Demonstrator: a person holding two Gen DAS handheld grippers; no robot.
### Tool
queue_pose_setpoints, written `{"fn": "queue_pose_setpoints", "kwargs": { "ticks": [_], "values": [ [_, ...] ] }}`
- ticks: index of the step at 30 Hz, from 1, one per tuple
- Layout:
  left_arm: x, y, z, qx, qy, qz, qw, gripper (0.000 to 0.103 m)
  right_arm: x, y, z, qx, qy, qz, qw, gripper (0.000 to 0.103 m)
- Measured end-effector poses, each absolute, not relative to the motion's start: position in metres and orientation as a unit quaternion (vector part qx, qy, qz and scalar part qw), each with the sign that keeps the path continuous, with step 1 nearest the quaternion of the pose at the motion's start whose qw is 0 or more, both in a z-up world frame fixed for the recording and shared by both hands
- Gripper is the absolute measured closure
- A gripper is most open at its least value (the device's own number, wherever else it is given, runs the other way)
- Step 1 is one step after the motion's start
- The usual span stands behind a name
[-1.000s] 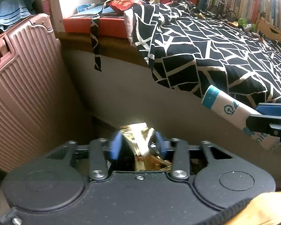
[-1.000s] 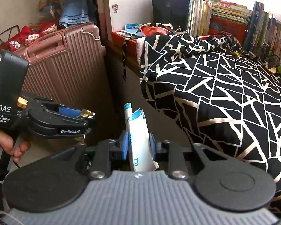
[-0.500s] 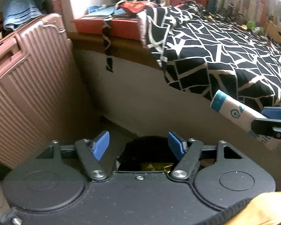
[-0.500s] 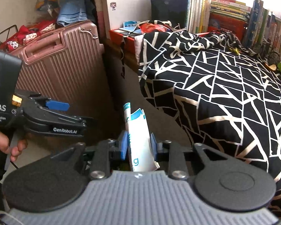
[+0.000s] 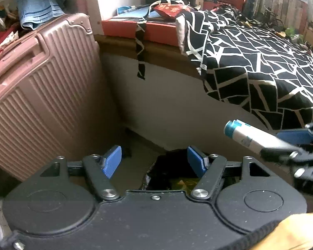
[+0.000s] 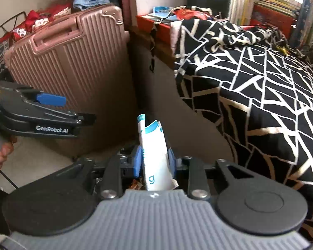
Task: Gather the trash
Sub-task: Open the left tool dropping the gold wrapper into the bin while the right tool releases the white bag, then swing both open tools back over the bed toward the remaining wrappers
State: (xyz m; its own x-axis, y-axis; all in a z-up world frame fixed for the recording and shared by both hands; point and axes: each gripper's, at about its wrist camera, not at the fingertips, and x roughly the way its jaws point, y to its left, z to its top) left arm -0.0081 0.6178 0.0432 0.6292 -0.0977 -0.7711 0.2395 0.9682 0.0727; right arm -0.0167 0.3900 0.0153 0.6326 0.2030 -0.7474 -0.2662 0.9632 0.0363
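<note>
Nearest, the left tool (image 5: pixel 154 159) stands with blue pads apart and empty above a black trash bag (image 5: pixel 173 170) on the floor. The right tool (image 6: pixel 154 162), its jaws opening, flanks a white-and-teal wrapper (image 6: pixel 154 156) standing between the pads. Beyond: pink suitcase (image 6: pixel 73 73), then patterned bed (image 6: pixel 260 93).

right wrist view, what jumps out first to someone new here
The white and teal crumpled paper package stands between the blue pads of the right gripper, whose jaws are opening. Behind it on the left stands a ribbed rose-pink hard-shell suitcase, and on the right a black quilt with white geometric lines covers the bed. The left gripper is open above a black trash bag.
</note>
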Motion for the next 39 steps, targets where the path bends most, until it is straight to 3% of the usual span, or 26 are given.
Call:
{"fn": "queue_pose_setpoints", "kwargs": {
  "ticks": [1, 5, 13, 23, 30, 39],
  "values": [
    [-0.009, 0.619, 0.044, 0.085, 0.420, -0.093, 0.899, 0.035, -0.015, 0.392, 0.014, -0.041, 0.408, 0.129, 0.903, 0.031],
    [-0.008, 0.626, 0.047, 0.084, 0.418, -0.084, 0.900, 0.035, -0.013, 0.396, 0.016, -0.040, 0.397, 0.121, 0.909, 0.015],
    [-0.006, 0.627, 0.048, 0.083, 0.418, -0.082, 0.901, 0.028, -0.015, 0.379, 0.017, -0.007, 0.400, 0.088, 0.912, 0.000],
    [-0.006, 0.599, 0.077, 0.092, 0.398, -0.133, 0.903, 0.015, -0.025, 0.344, 0.038, 0.015, 0.380, 0.037, 0.924, 0.000],
    [-0.002, 0.560, 0.120, 0.135, 0.360, -0.187, 0.904, 0.014, -0.028, 0.317, 0.076, 0.033, 0.353, 0.037, 0.934, 0.000],
    [0.011, 0.509, 0.207, 0.134, 0.323, -0.272, 0.897, 0.014, -0.025, 0.247, 0.154, 0.149, 0.370, 0.051, 0.916, 0.000]
  ]
}}
